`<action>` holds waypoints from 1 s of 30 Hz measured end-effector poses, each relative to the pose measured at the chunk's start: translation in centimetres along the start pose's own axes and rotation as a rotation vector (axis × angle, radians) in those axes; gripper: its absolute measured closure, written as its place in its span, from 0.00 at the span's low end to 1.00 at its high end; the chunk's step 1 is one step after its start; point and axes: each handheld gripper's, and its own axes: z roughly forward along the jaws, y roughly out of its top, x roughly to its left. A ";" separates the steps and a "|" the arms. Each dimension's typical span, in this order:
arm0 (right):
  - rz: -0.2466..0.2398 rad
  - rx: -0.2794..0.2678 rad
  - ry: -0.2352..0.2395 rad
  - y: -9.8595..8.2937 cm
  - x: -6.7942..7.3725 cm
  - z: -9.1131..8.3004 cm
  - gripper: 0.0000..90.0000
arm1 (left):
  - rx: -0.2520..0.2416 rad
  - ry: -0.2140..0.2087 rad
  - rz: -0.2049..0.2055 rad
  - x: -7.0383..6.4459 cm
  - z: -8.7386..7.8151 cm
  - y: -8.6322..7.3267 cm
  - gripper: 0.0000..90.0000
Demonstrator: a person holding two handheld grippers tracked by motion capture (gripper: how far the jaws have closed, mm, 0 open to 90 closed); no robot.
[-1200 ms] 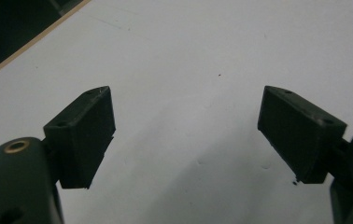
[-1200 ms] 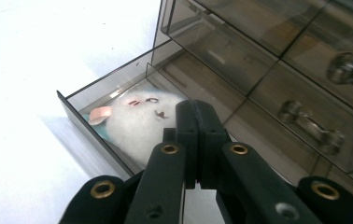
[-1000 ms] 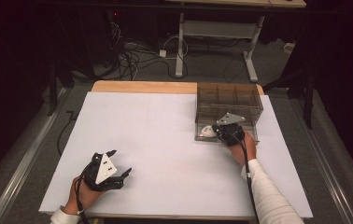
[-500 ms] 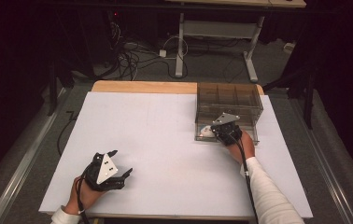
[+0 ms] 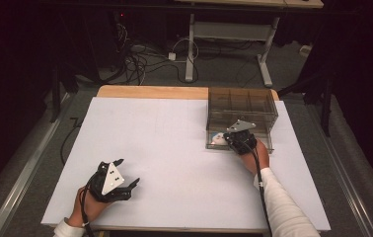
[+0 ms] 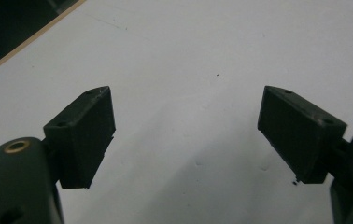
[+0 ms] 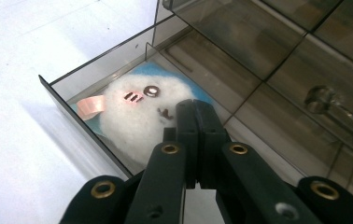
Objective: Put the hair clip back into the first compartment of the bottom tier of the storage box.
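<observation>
Covering nearly the whole desk [image 5: 174, 148], a plain white sheet, matte and unmarked apart from a few faint specks in the left gripper view; a strip of bare wood along the far edge behind the clear drawer cabinet [image 5: 242, 106]. Standing at the far right of that white surface, the cabinet, smoky transparent plastic, with its bottom drawer [image 7: 95, 100] pulled out toward the near side. Lying inside that drawer, a fluffy white plush toy [image 7: 139, 112] on a blue base, with a small pink tab at one side. Poised right over the drawer's near edge, above the toy, the right claw [image 5: 237, 140], its jaws pressed together with nothing between them. Resting well away from the cabinet, near the front left corner, the left claw [image 5: 120, 182], jaws spread wide over bare white surface. Beyond the cabinet, a dark room: grey floor, a tangle of cables [image 5: 140, 57], and the pale metal legs of another table [image 5: 234, 34].
</observation>
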 end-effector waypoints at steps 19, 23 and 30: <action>0.027 -0.135 -0.051 -2.7 -0.8 -5.1 1.00 | -0.002 0.011 -0.002 0.1 -0.2 0.0 0.20; 0.011 -0.103 -0.048 -4.0 -1.0 -5.5 1.00 | -0.001 0.013 0.007 0.0 -0.3 0.1 0.20; 0.009 -0.085 -0.063 -5.4 -1.5 -6.4 1.00 | -0.006 0.020 0.001 0.1 -0.4 0.0 0.20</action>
